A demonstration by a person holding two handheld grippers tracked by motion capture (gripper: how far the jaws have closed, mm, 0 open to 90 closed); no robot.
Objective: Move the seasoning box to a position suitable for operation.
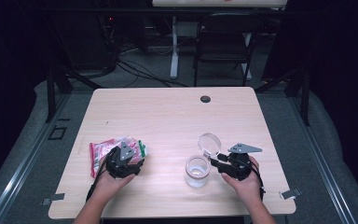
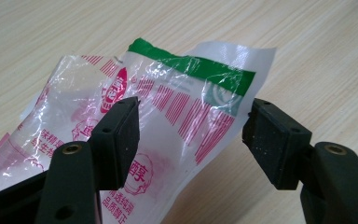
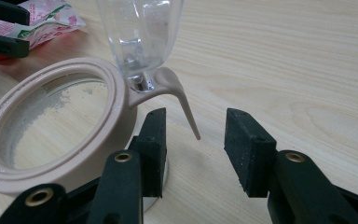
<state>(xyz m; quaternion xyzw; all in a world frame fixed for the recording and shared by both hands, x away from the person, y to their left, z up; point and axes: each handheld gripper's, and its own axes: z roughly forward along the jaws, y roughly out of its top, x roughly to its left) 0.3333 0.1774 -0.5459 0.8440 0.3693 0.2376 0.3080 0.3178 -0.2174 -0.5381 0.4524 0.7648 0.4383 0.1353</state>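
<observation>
You face a pale wooden table on grey floor; a black folding chair stands beyond, amid cables, in darkness.

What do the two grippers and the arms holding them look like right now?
Both are black handheld tools. The left gripper and the right gripper each carry a grey three-cornered plate on top. Up close, each has two blocky black jaws with finely textured pads and brass-coloured rivets. A dark cable trails by the right wrist. The forearms are bare, with no sleeves in sight.
</observation>
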